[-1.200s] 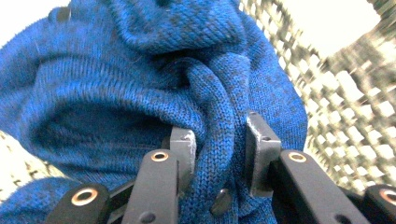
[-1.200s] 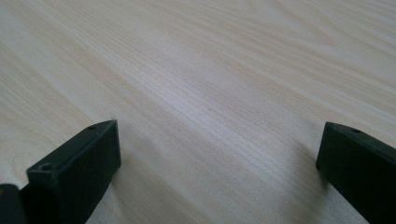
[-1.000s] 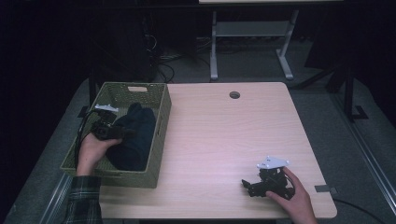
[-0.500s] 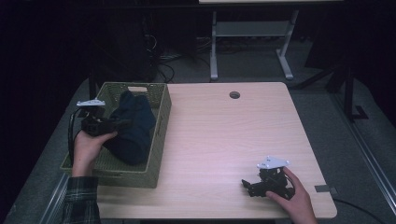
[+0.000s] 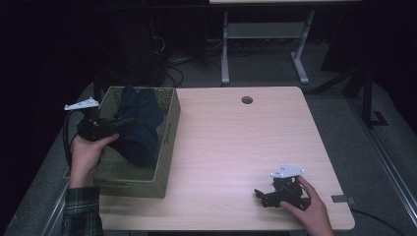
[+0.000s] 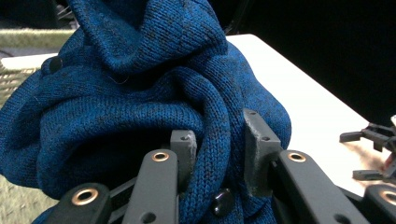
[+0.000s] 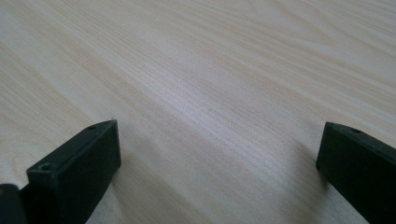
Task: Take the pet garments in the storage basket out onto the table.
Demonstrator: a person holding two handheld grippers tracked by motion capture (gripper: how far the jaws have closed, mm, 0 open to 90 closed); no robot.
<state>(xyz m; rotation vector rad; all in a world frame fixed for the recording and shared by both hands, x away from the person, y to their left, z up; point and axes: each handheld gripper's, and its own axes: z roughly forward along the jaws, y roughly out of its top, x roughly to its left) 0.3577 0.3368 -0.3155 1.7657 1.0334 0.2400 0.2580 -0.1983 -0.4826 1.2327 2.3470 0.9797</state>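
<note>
A dark blue knitted garment (image 5: 140, 128) hangs partly lifted out of a green woven basket (image 5: 164, 147) at the table's left. My left gripper (image 5: 125, 123) is shut on a fold of it and holds it above the basket. In the left gripper view, the blue knit (image 6: 140, 93) bunches up between the two jaws of my left gripper (image 6: 219, 140), and a dark button shows low in the fold. My right gripper (image 5: 260, 195) rests on the table near the front right edge. Its jaws stand wide open over bare wood in the right gripper view (image 7: 217, 140).
The light wooden table (image 5: 246, 142) has a round cable hole (image 5: 247, 100) at the back. A white desk frame (image 5: 265, 44) stands on the floor behind. The surroundings are dark.
My left gripper has risen and shifted left, pulling the blue garment up out of the basket. The right gripper has stayed where it was.
</note>
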